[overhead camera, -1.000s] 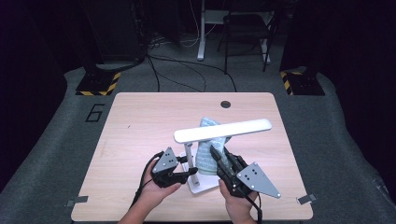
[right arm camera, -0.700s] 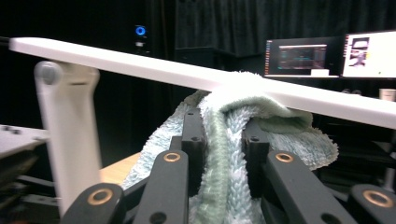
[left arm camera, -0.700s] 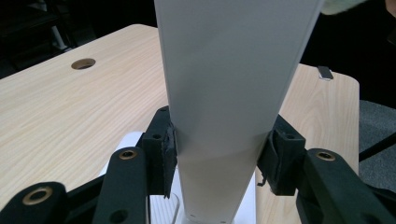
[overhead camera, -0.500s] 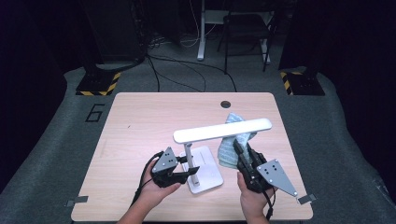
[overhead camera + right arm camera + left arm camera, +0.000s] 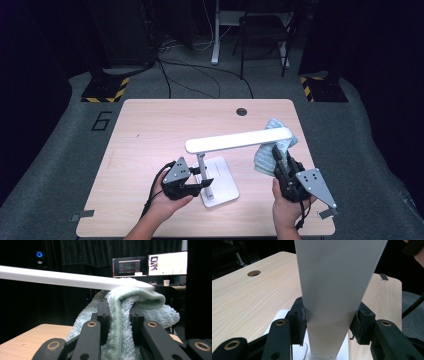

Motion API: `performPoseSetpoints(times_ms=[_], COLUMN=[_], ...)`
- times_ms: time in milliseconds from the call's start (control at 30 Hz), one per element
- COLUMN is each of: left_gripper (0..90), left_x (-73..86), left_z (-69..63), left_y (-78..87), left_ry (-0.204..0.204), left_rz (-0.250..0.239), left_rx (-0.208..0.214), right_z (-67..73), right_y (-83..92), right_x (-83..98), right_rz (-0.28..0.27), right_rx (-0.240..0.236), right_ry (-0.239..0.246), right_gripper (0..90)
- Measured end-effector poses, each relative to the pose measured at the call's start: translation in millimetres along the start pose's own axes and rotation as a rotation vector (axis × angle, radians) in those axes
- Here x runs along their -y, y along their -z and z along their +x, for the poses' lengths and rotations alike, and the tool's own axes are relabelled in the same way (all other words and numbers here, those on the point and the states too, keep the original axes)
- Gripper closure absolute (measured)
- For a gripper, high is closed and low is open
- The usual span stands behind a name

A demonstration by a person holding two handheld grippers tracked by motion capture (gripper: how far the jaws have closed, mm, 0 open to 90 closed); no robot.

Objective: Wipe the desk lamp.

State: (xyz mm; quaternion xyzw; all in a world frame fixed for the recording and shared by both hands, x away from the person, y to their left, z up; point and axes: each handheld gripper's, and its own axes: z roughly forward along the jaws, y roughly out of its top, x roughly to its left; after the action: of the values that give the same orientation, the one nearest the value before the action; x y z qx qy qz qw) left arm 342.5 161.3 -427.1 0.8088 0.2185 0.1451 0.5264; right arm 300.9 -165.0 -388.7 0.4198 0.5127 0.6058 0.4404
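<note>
The white plastic desk lamp with a flat bar head (image 5: 239, 139) stands near the middle of the pale wooden bench (image 5: 150, 130), its square base toward the near edge. The left tool (image 5: 197, 183) is clamped on the lamp's upright stem, both pads pressing its sides, steadying it. The right tool (image 5: 278, 159) is nipped tight on a fold of the pale green fluffy cloth (image 5: 272, 150), which is lifted to the right end of the lamp head and touches its underside there. Judging by that contact at the bar's tip, the wiping looks well along. Whether the upper face, stem and base still need wiping cannot be told.
</note>
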Motion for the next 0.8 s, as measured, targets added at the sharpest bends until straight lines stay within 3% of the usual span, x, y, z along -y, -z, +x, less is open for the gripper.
performPoseSetpoints(times_ms=[233, 333, 433, 500, 567, 800], left_gripper=[52.2, 46.9, 46.5, 47.5, 52.2, 52.9], left_x=[-2.1, -7.7, -19.6, -27.4, -32.5, -34.8], left_z=[1.5, 3.2, 2.8, 2.6, 2.5, 5.9], left_y=[0.8, 6.7, 17.0, 24.3, 25.9, 24.4], left_ry=[0.009, 0.038, 0.030, 0.032, 0.015, 0.003], left_rz=[0.004, -0.050, -0.083, -0.104, -0.081, -0.063], left_rx=[0.004, 0.021, 0.008, 0.023, 0.022, 0.052], right_z=[-3.8, -3.0, -3.0, -2.8, -2.2, 2.2], right_y=[1.2, 1.7, 1.7, 1.8, 1.8, 1.1], right_x=[2.6, 2.8, 3.0, 3.1, 2.9, 1.7], right_rz=[0.001, 0.001, 0.003, 0.002, 0.000, 0.004], right_rx=[0.004, 0.003, 0.002, 0.001, -0.004, -0.024], right_ry=[-0.004, -0.005, -0.006, -0.008, -0.004, -0.004], right_gripper=[75.8, 75.7, 75.7, 75.7, 75.6, 75.7])
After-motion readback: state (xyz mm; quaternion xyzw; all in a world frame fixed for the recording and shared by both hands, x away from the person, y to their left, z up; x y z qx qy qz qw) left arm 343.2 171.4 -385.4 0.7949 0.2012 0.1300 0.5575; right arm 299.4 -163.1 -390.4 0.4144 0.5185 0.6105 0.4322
